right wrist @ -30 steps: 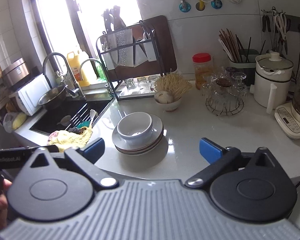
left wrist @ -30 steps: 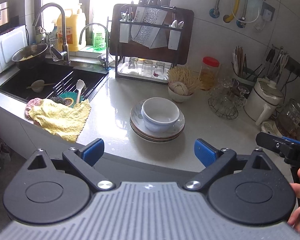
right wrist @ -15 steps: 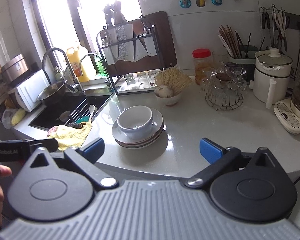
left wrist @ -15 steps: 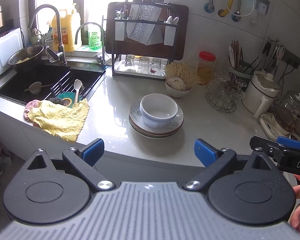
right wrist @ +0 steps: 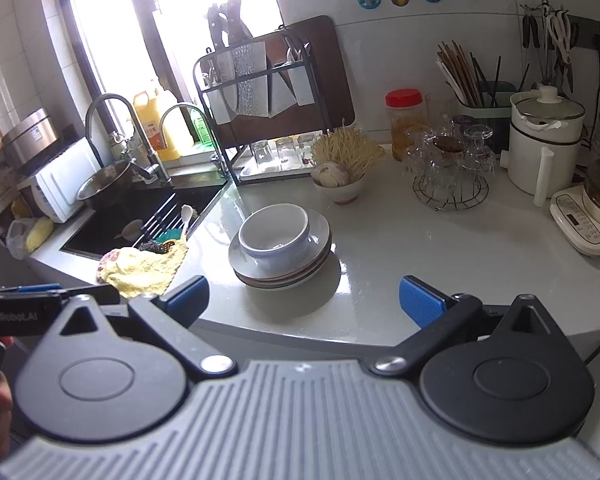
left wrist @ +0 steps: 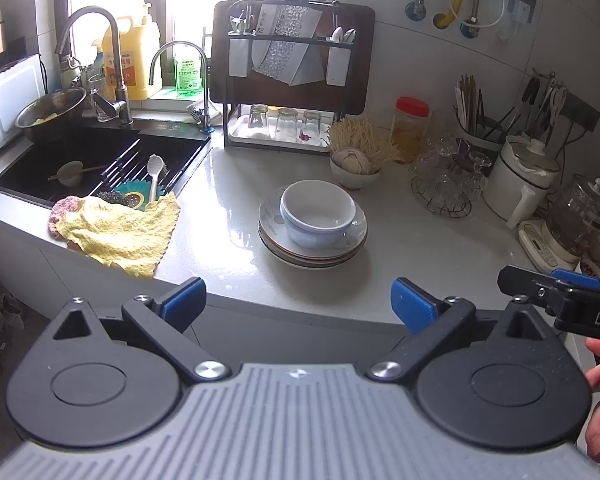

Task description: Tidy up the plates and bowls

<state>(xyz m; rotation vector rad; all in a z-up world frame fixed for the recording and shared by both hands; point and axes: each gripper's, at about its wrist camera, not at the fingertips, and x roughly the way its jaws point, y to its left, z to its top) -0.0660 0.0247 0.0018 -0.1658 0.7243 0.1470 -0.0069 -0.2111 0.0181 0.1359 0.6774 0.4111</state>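
Our left claw (left wrist: 298,300) and right claw (right wrist: 304,298), both wide open and empty, hover short of the desk (left wrist: 400,236), the bowl (left wrist: 318,212) on stacked plates (left wrist: 312,254) mid-frame, straight ahead, about equally near both.

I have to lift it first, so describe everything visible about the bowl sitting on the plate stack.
The bowl is pale bluish-white, glossy like glazed ceramic, round with a thick rim and straight, deep walls. It stands upright and looks empty, its inside catching window glare. It rests on the top plate of the stack of plates, slightly toward the sink side, with only that plate touching it. The stack sits on the light countertop. Both grippers are open, apart from it.
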